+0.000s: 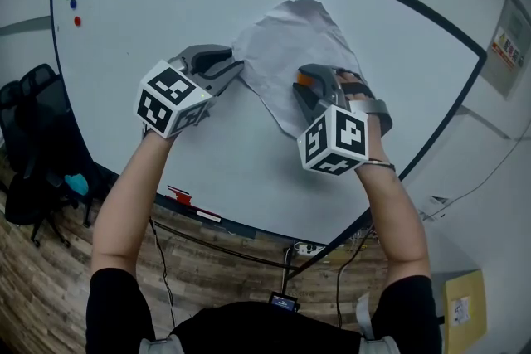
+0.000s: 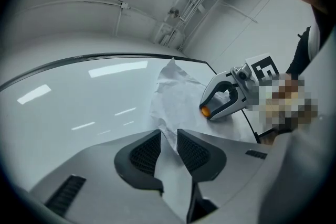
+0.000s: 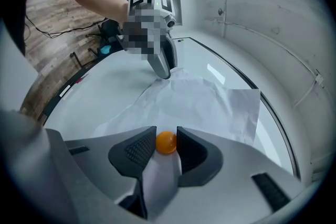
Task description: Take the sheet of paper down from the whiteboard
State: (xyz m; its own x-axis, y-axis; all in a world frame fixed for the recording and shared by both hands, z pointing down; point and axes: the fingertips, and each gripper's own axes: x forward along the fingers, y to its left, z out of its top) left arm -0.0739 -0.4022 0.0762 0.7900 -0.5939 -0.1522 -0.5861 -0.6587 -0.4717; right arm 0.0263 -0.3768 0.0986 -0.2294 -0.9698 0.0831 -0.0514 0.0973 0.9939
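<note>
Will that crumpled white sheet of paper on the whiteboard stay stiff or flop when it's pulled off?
Probably floppy: the crumpled white sheet of paper already buckles and lifts off the whiteboard. It looks thin, so likely very light. It might tear if tugged while the small orange ball seems to pin it.

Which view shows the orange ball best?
The right gripper view: the orange ball sits large between the right gripper's pads. The left gripper view shows the ball small; the head view shows only an orange sliver.

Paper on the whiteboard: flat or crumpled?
Crumpled: the sheet of paper is creased and bulges off the whiteboard.
</note>
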